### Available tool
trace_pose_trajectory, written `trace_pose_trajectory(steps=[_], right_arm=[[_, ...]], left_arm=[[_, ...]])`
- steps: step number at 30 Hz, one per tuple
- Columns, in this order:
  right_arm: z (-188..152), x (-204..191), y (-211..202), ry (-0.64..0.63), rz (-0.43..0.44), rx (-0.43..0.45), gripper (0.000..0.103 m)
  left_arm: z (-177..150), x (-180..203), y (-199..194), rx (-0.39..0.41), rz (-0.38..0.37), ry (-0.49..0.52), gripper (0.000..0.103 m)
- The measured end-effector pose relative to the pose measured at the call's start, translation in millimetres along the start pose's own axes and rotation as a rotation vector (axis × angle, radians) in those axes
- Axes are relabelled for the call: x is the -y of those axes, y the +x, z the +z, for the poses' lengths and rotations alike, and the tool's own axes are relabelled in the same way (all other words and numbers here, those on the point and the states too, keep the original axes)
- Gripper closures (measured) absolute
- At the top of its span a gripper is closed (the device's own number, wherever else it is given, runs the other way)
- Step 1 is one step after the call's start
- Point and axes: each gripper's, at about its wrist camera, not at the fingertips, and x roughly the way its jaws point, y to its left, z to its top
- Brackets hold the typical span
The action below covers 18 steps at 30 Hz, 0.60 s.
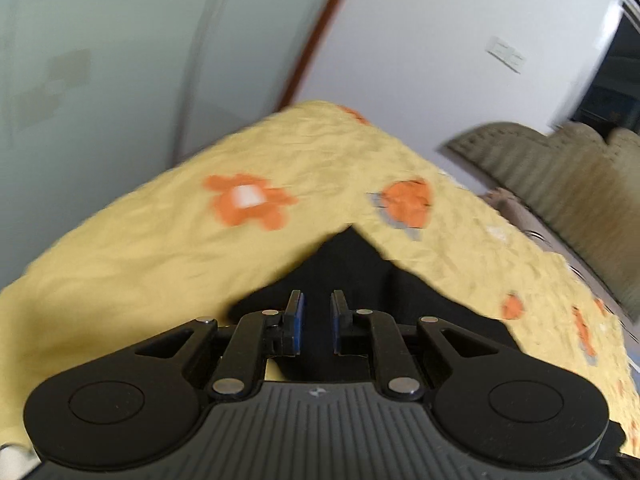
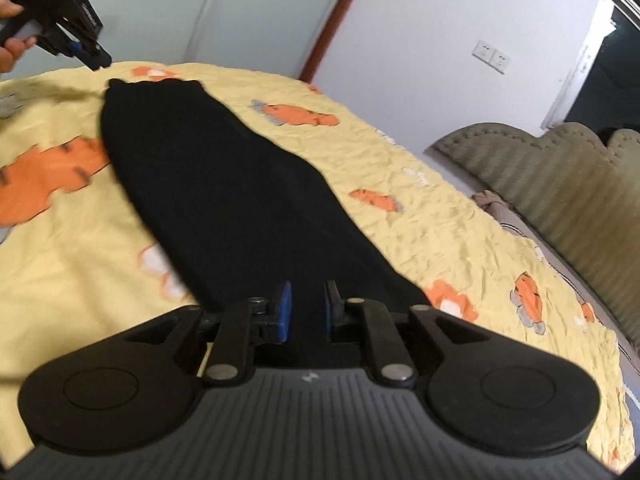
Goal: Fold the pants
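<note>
The left gripper (image 1: pixel 316 320) is showing a clear gap between its blue-padded fingers (image 1: pixel 298 322), with nothing between them; it is hovering over one end of the black pants (image 1: pixel 352 264), though how far above is hard to judge. In the left wrist view only a dark wedge of the pants is appearing, its near part hidden behind the gripper body, and the whole frame is smeared by blur. The right gripper (image 2: pixel 306 308) is likewise holding its fingers (image 2: pixel 283 310) apart and gripping nothing, poised over the near end of the pants (image 2: pixel 224 184); whether the tips are touching the cloth cannot be told. From the right wrist view the pants are lying flat as one long dark strip on the yellow bedspread (image 2: pixel 400 168), running from the near gripper to the far left, where the left gripper (image 2: pixel 94 58) is sitting just beside their far end, its tips blurred and a hand (image 2: pixel 8 28) on it cut off by the frame edge. Orange patterns are dotting the bedspread (image 1: pixel 120 248). A padded headboard (image 2: pixel 540 184) is standing at the right, and wall sockets (image 2: pixel 490 56) are sitting on the far wall.
</note>
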Motion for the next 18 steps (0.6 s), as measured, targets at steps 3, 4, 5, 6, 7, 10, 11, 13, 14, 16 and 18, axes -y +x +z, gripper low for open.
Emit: trace_pose_trajectory(steps=[3, 4, 5, 6, 7, 10, 11, 13, 14, 16, 18], right_arm=[[4.8, -8.4, 25.1, 0.0, 0.027, -0.029, 0.09], [4.4, -13.0, 32.6, -0.011, 0.036, -0.053, 0.09], [2.5, -18.1, 38.9, -0.027, 0.056, -0.085, 0.09], [-0.9, -23.5, 42.6, -0.046, 0.083, -0.115, 0.09], [-4.0, -29.4, 42.4, -0.071, 0.092, -0.12, 0.089], [-2.2, -30.2, 35.3, -0.117, 0.113, -0.137, 0.089], [1.3, -26.5, 34.0, -0.11, 0.123, -0.135, 0.089], [13.8, -17.7, 34.8, -0.079, 0.139, -0.102, 0.083], [23.4, -15.1, 36.6, -0.073, 0.144, -0.073, 0.083], [47.6, -14.4, 43.3, -0.08, 0.15, -0.013, 0.083], [76.0, -18.9, 55.9, -0.1, 0.178, 0.055, 0.077]], left_arm=[[3.7, 22.4, 15.4, -0.011, -0.031, 0.056, 0.084], [4.4, 26.4, 23.1, -0.03, -0.031, 0.076, 0.079], [3.9, 28.5, 31.7, -0.056, -0.028, 0.103, 0.068], [1.9, 28.3, 41.4, -0.087, 0.0, 0.121, 0.063], [-1.9, 26.9, 49.1, -0.118, 0.043, 0.127, 0.063], [-13.5, 6.3, 48.4, -0.134, 0.068, 0.113, 0.063], [-16.1, -1.1, 42.3, -0.121, 0.055, 0.095, 0.063], [-17.8, -16.0, 29.7, -0.095, 0.056, 0.031, 0.063], [-17.9, -22.7, 25.5, -0.088, 0.066, 0.001, 0.062], [-18.5, -38.4, 20.3, -0.092, 0.074, -0.076, 0.062], [-19.3, -54.9, 20.5, -0.108, -0.003, -0.17, 0.062]])
